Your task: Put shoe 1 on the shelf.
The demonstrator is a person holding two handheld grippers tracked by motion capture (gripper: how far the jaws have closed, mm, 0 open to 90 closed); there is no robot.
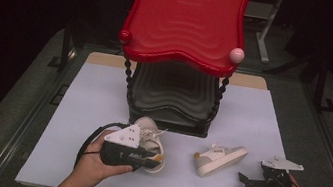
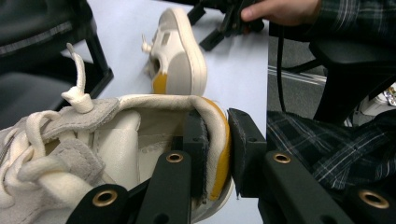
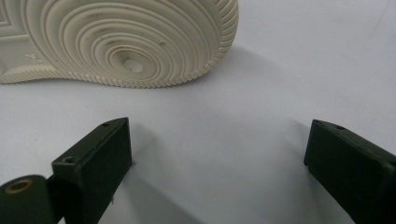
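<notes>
High view: left gripper (image 1: 144, 158) clamped on the heel of a shoe (image 1: 152, 137), near the front of the desk (image 1: 103, 93), just before the black base of a red rack (image 1: 186, 20). Shoe looks tipped, toe toward the rack. Second shoe (image 1: 220, 158) lies on its side to the right, well apart from the first. Right gripper (image 1: 247, 179) sits low by the desk's right front edge, jaws apart, pointed at the second shoe, not touching it.

Left gripper view: one jaw inside the shoe (image 2: 116, 140), the other outside, both pressing the heel wall with its yellow patch. Laces knotted at upper left. Second shoe (image 2: 180, 56) beyond, on the desk; the other hand (image 2: 280, 11) and a plaid sleeve (image 2: 317, 144) farther off.

Right gripper view: jaws wide apart, nothing between them, bare desk (image 3: 280, 70) below. Ribbed sole of the second shoe (image 3: 126, 42) ahead, clear of both jaws.
</notes>
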